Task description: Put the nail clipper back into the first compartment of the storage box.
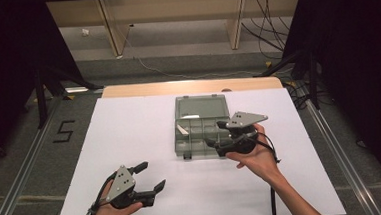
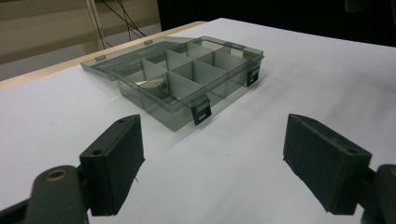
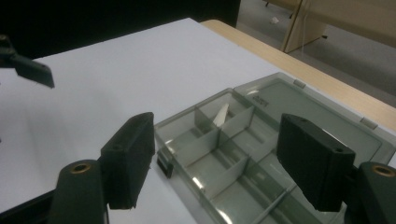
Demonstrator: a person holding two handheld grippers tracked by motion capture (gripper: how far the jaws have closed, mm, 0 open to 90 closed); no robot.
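On the white sheet near the table's far middle, the compartment box [image 1: 201, 126] lies with its lid folded flat behind it, so every cell is open to reach. Over its near right corner the right gripper [image 1: 215, 134] hovers with jaws spread and empty, probably ready to work inside. Nearer the front edge, the left gripper [image 1: 150, 177] waits, spread, holding nothing.
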